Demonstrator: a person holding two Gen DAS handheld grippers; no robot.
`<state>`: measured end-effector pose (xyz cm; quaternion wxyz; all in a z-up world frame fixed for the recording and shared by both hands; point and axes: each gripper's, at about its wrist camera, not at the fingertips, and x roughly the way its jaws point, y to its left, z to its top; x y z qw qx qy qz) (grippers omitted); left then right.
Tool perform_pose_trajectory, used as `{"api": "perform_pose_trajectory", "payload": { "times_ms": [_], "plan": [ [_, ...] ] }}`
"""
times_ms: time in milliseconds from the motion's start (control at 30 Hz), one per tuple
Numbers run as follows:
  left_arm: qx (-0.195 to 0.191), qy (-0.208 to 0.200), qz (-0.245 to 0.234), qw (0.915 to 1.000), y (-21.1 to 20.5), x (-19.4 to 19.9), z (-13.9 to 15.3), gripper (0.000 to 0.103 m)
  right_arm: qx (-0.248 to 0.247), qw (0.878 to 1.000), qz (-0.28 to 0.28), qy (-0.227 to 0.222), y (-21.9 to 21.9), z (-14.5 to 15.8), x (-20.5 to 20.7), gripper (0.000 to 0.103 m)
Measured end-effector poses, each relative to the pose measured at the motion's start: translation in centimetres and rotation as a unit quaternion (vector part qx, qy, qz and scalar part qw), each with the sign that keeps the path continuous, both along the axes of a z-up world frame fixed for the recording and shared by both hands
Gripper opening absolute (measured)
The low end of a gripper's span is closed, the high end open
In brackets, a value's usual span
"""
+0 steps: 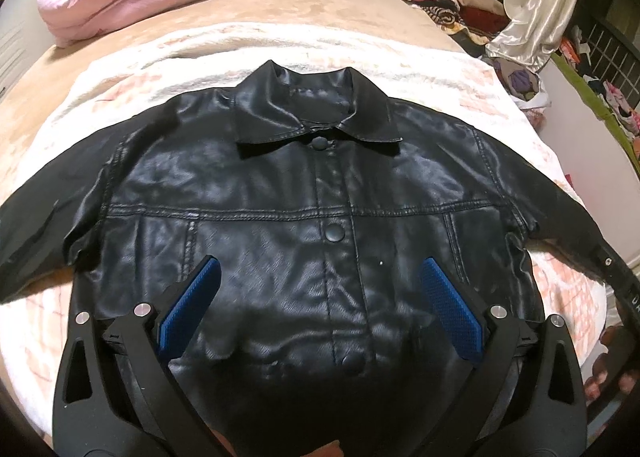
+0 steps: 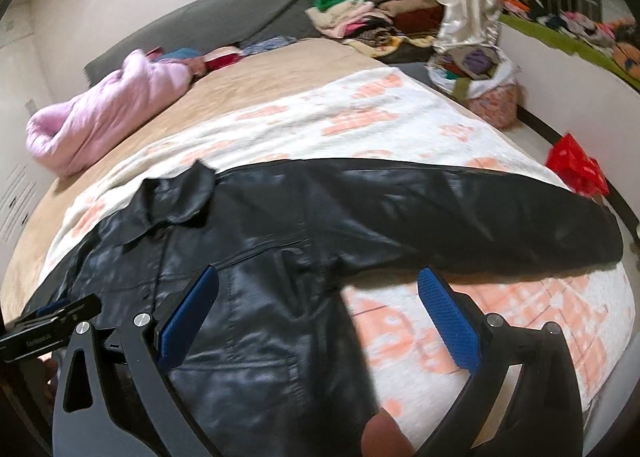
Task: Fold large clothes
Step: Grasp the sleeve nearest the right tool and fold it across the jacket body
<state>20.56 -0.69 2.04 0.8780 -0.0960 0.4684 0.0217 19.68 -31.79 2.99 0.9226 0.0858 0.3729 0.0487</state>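
Lying buttoned and flat on the bed [image 1: 100, 69], a jacket [image 1: 304, 193] is shown; probably heavy, slick leather, best gripped at the sleeve [image 2: 480, 209]. Left tongs [image 1: 316, 297] and right tongs [image 2: 320, 309] are spread wide, empty.

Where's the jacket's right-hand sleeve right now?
In the right wrist view the sleeve lies stretched out to the right across the white-and-orange blanket, just ahead of the open right tool, ending near the bed's right edge.
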Motion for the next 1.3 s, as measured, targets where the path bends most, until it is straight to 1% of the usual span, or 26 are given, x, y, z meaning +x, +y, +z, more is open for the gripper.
{"api": "perform_pose_trajectory", "payload": {
  "times_ms": [167, 333, 533, 600, 733, 833, 867, 967, 1000, 1067, 1167, 1200, 1267, 1300],
  "plan": [
    [-0.004, 0.011, -0.008, 0.9999, -1.2, 1.8, -0.8, 0.094, 0.013, 0.998, -0.053, 0.008, -3.5, -1.3, 1.3, 0.099],
    [-0.001, 0.017, -0.018, 0.9997, -2.7, 3.4, -1.5, 0.094, 0.035, 0.992, -0.116, 0.022, -7.7, -2.9, 2.4, 0.099],
    [0.011, 0.017, -0.027, 0.9994, -4.2, 5.0, -2.0, 0.094, 0.047, 0.98, -0.19, 0.042, -12.5, -4.8, 2.8, 0.099],
    [0.013, 0.018, -0.029, 0.9993, -4.6, 5.4, -2.0, 0.094, 0.061, 0.973, -0.218, 0.046, -14.2, -5.6, 2.8, 0.099],
    [0.02, 0.016, -0.033, 0.9991, -5.5, 6.5, -2.1, 0.094, 0.082, 0.962, -0.257, 0.052, -16.7, -6.8, 3.0, 0.099],
    [0.02, 0.017, -0.034, 0.9991, -6.1, 7.2, -2.2, 0.094, 0.101, 0.95, -0.289, 0.06, -18.5, -8.0, 3.2, 0.099],
    [0.02, 0.016, -0.034, 0.9991, -6.2, 7.3, -2.2, 0.094, 0.109, 0.944, -0.303, 0.065, -19.3, -8.6, 3.4, 0.099],
    [0.017, 0.018, -0.035, 0.9991, -6.6, 7.6, -2.4, 0.094, 0.145, 0.93, -0.331, 0.067, -21.1, -10.0, 3.9, 0.099],
    [0.018, 0.019, -0.036, 0.999, -6.8, 7.7, -2.4, 0.094, 0.165, 0.923, -0.343, 0.06, -21.9, -10.4, 4.1, 0.099],
    [0.018, 0.02, -0.036, 0.999, -7.0, 7.9, -2.6, 0.094, 0.182, 0.916, -0.355, 0.045, -22.8, -10.5, 4.2, 0.099],
    [0.015, 0.02, -0.034, 0.9991, -7.2, 8.1, -2.7, 0.094, 0.219, 0.902, -0.372, 0.031, -23.8, -10.7, 4.4, 0.099],
    [0.014, 0.02, -0.034, 0.9991, -7.3, 8.1, -2.7, 0.094, 0.236, 0.894, -0.38, 0.025, -24.3, -10.8, 4.5, 0.098],
    [0.013, 0.021, -0.033, 0.9992, -7.5, 8.3, -2.8, 0.094, 0.257, 0.884, -0.39, 0.016, -25.0, -10.9, 4.6, 0.088],
    [0.01, 0.022, -0.032, 0.9992, -7.5, 8.3, -2.8, 0.094, 0.263, 0.879, -0.397, 0.014, -25.3, -10.9, 4.7, 0.079]
  ]
}}
